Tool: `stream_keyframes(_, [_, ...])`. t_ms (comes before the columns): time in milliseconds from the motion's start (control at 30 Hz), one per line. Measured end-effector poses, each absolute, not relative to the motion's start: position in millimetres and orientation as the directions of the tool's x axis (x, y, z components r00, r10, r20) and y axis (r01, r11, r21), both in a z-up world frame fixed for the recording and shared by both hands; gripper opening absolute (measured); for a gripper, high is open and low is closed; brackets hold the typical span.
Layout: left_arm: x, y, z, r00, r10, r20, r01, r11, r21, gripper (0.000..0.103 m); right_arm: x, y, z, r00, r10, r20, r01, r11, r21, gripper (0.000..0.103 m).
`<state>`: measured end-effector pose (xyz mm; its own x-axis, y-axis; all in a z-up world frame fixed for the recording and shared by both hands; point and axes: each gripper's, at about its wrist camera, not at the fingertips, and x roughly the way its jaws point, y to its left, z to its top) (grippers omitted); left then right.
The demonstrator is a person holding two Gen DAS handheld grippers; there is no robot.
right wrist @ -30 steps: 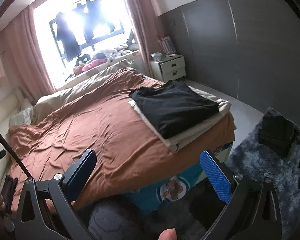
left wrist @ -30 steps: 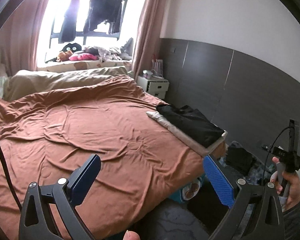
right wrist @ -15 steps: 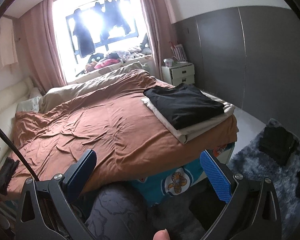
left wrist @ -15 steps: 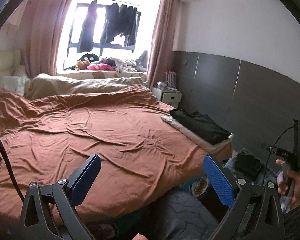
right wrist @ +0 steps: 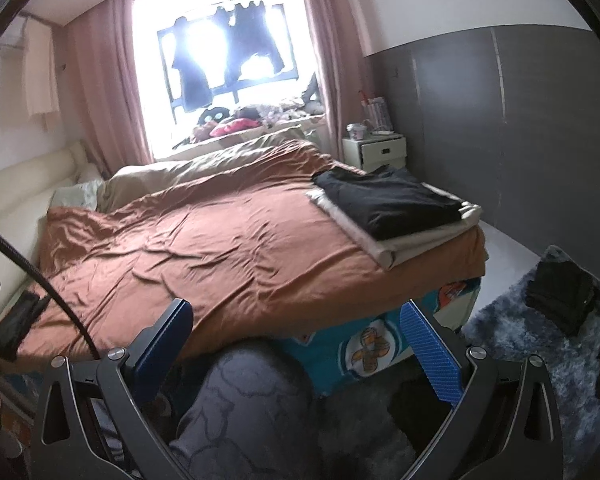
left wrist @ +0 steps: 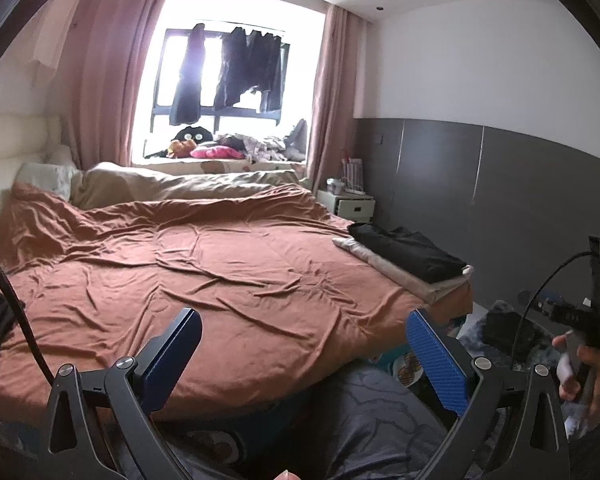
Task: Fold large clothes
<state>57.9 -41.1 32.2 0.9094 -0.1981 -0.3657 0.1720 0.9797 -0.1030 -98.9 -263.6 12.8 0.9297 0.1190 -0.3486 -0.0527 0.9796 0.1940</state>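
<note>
A folded black garment [left wrist: 408, 252] [right wrist: 388, 204] lies on a folded beige one [left wrist: 396, 272] [right wrist: 404, 240] at the right front corner of the bed, on the rust-brown cover [left wrist: 204, 264] [right wrist: 220, 240]. My left gripper [left wrist: 304, 344] is open and empty, held off the bed's front edge. My right gripper [right wrist: 296, 340] is open and empty, also off the front edge, above my knee [right wrist: 252, 400]. Dark clothes [right wrist: 560, 300] lie on the grey rug at the right.
A white nightstand [right wrist: 374, 152] stands by the far right corner of the bed. Dark clothes hang in the window [left wrist: 228, 76]. A cluttered sill [left wrist: 228, 150] and beige bedding [left wrist: 172, 184] lie behind. A grey panelled wall [left wrist: 500, 200] runs along the right.
Both grippers have drawn back and tilted up from the bed; more of the room and window shows. Both stay open and empty. The folded stack has not moved.
</note>
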Motion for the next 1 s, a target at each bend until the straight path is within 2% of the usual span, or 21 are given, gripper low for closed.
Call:
stream_keyframes(233, [53.0, -39.9, 17.9, 0.907, -0.166, -0.386, 0.139, 0.985, -0.099, 0.103, -98.9, -247.7, 8.6, 0.937, 0.081, -0.339, -0.035, 0.99, 0.138, 0.103])
stream_keyframes(1000, [49.1, -38.8, 7.2, 0.909, -0.142, -0.393, 0.122, 0.99, -0.074, 0.103, -107.6, -227.5, -0.2, 0.937, 0.092, -0.336, -0.052, 0.991, 0.127, 0.103])
